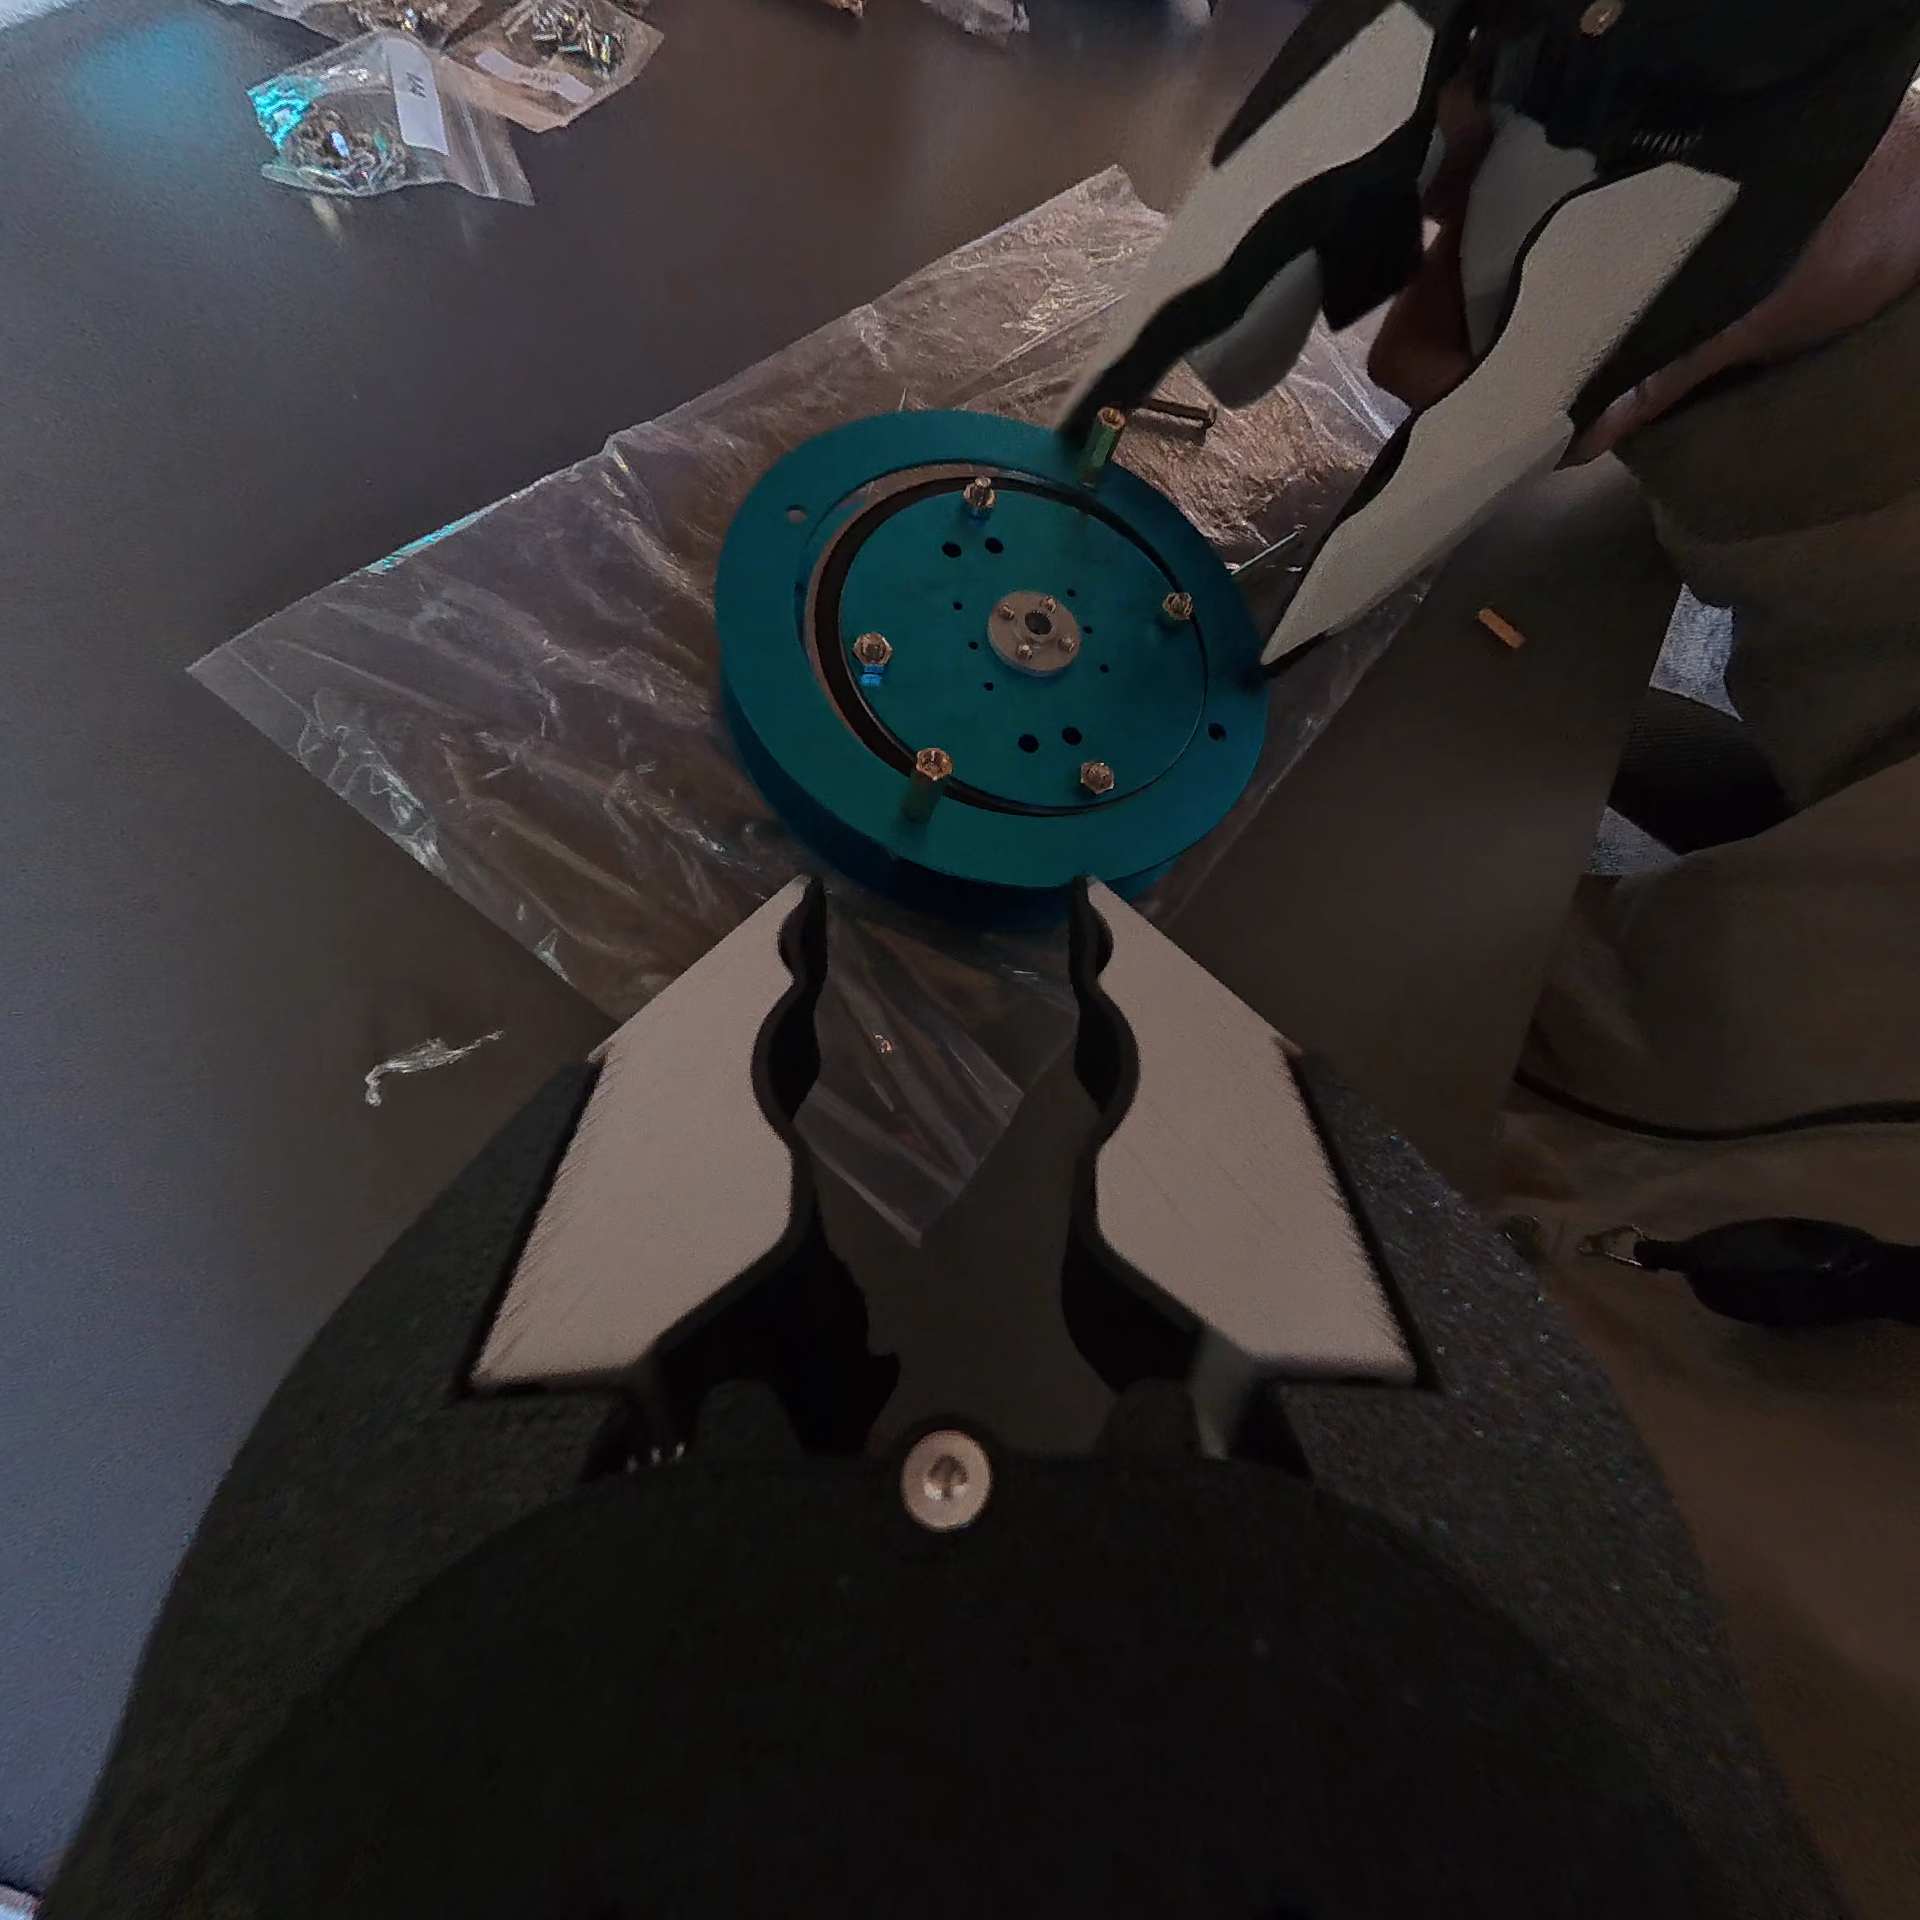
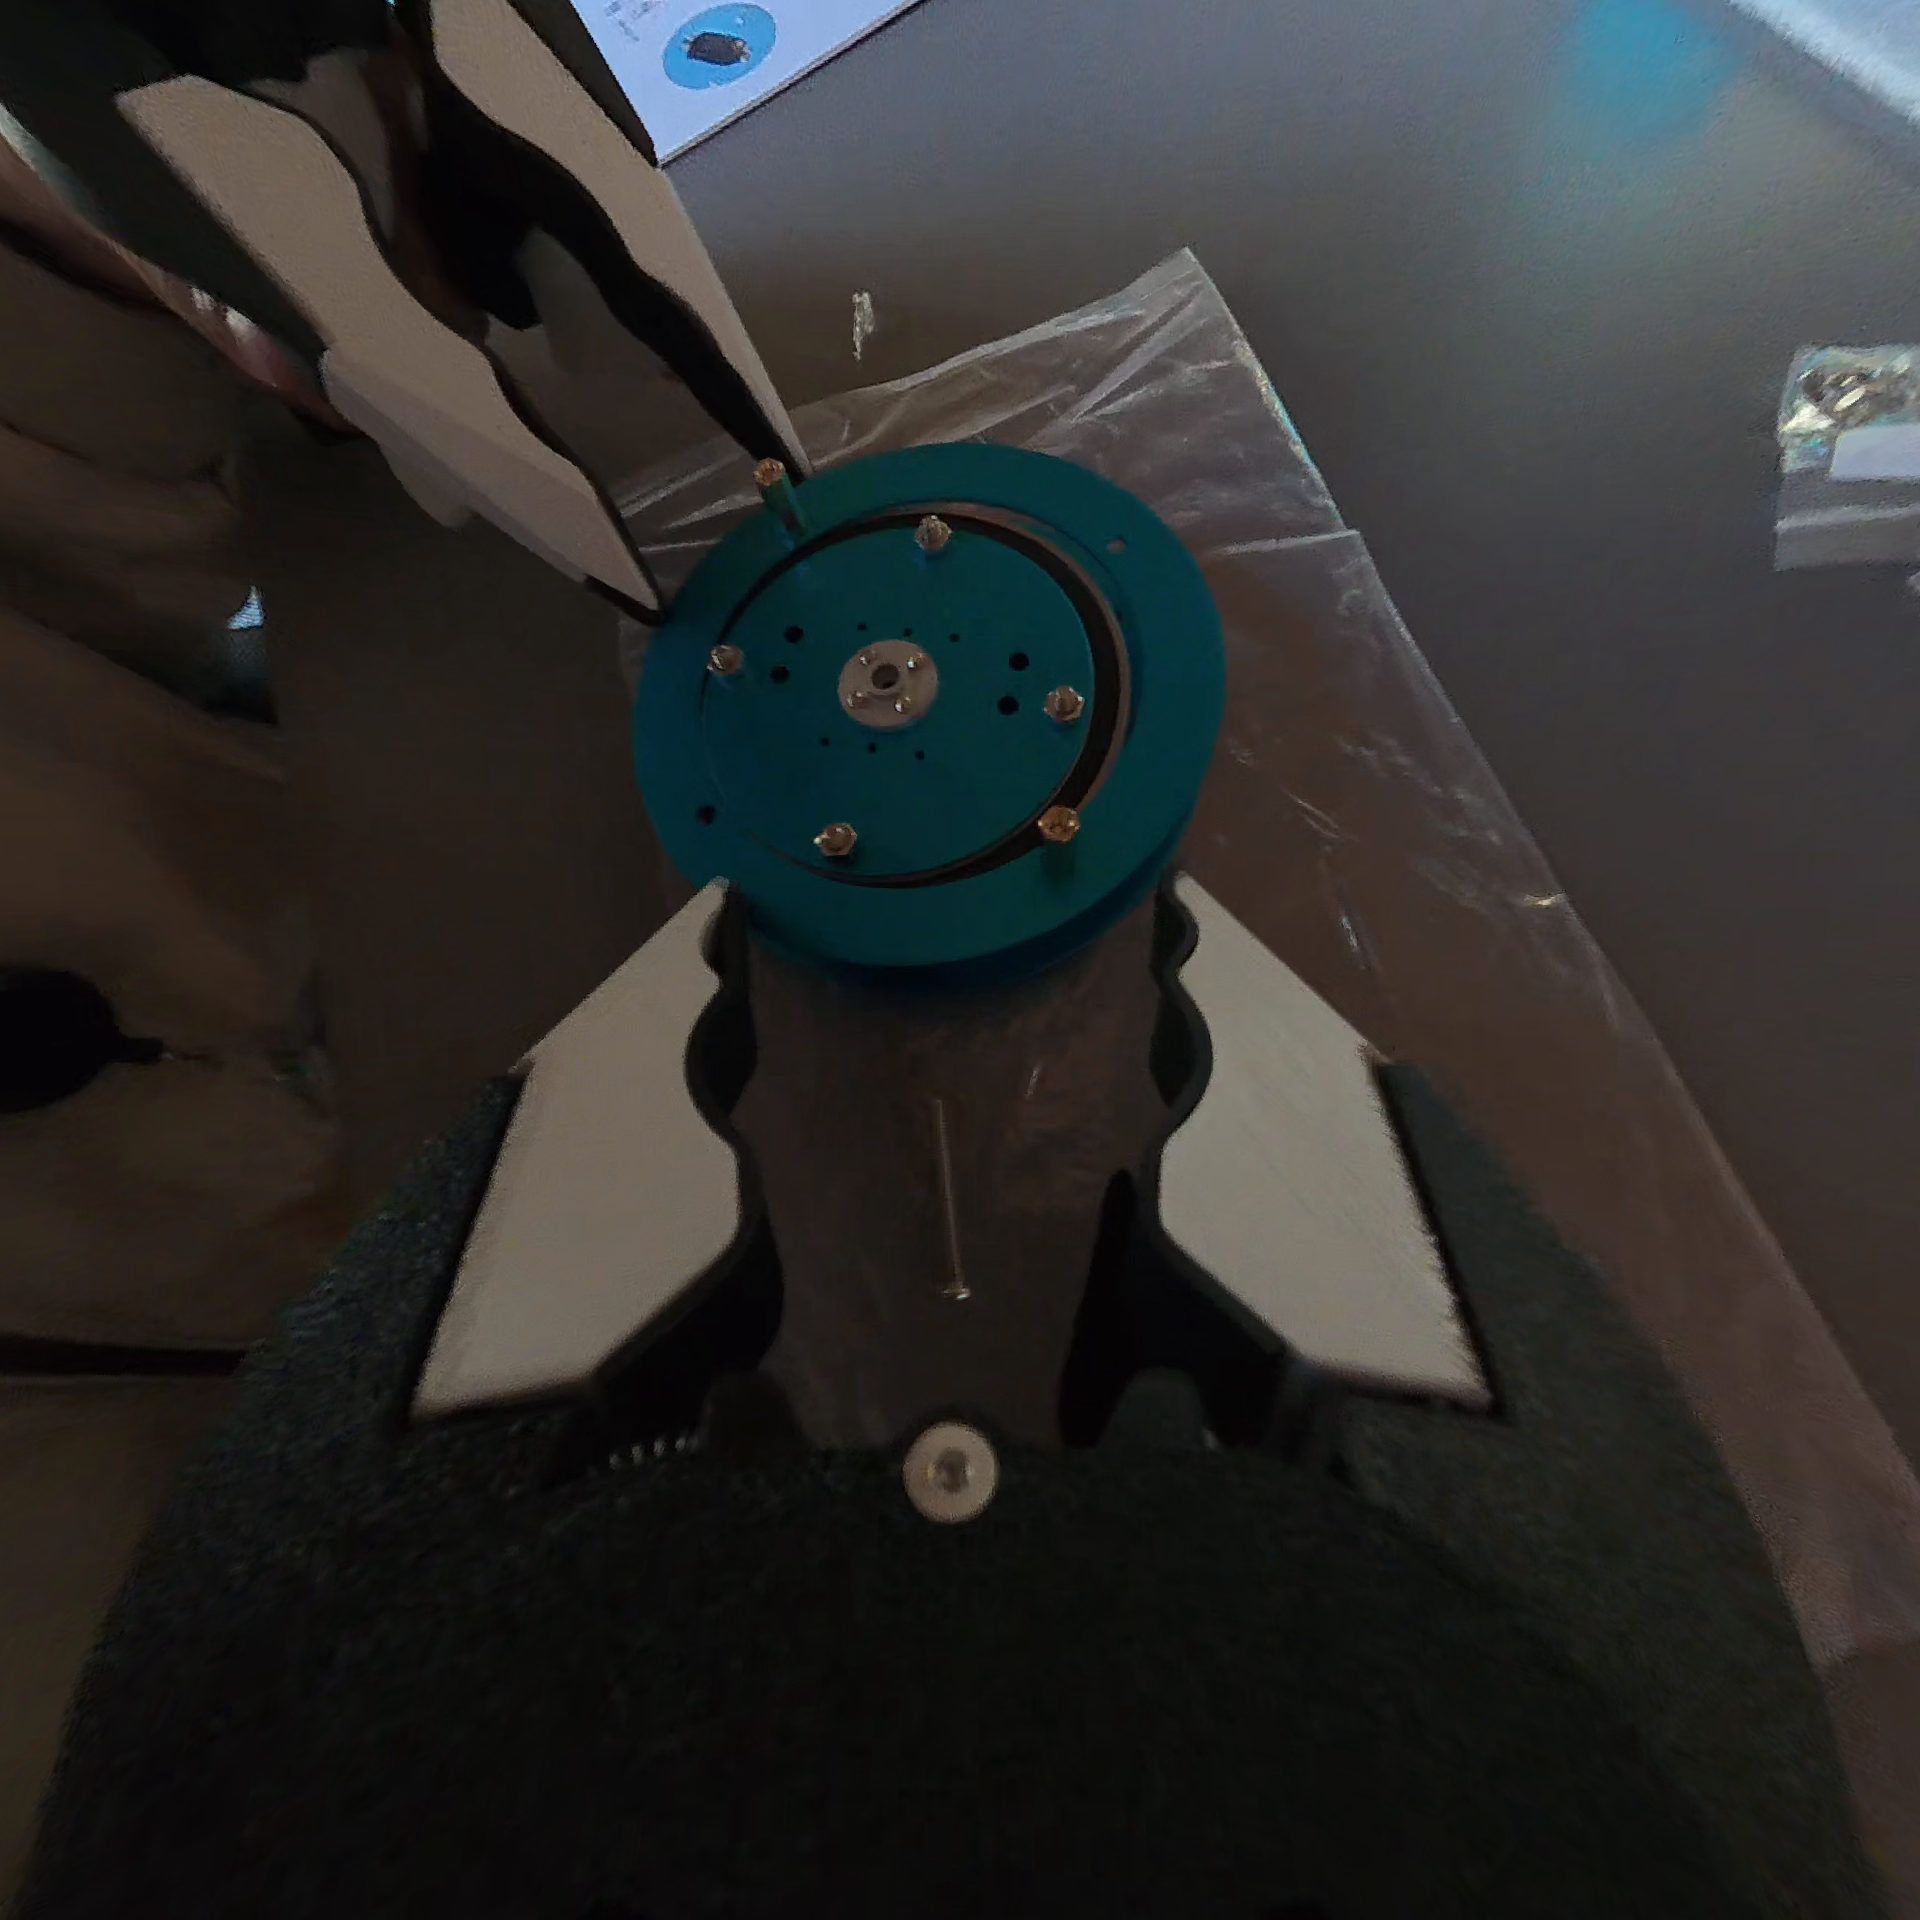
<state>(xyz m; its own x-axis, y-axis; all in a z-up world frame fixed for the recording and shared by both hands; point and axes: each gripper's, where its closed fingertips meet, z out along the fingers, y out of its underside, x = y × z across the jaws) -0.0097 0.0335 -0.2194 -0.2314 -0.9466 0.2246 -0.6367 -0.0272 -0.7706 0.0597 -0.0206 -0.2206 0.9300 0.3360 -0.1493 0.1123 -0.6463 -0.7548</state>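
A round teal disc assembly point(image 1: 997, 836) with an inner plate, a silver hub point(image 1: 1029, 629) and several brass standoffs lies on a clear plastic bag point(image 1: 540, 707). My left gripper point(image 1: 948, 883) is open, its tips at the disc's near rim. My right gripper point(image 1: 1172, 540) reaches in from the far right, open, one tip by a tall standoff point(image 1: 1107, 426), the other at the rim. In the right wrist view the right gripper point(image 2: 945, 888) straddles the near rim of the disc point(image 2: 1164, 665). The left gripper point(image 2: 724, 540) is at the far-left rim.
Bags of screws point(image 1: 395, 125) lie at the table's far left and also show in the right wrist view point(image 2: 1849, 457). A long screw point(image 2: 951, 1195) lies on the plastic bag point(image 2: 1351, 790). A loose brass standoff point(image 1: 1501, 629), a printed sheet point(image 2: 748, 52) and a person's hand point(image 1: 1818, 291) are nearby.
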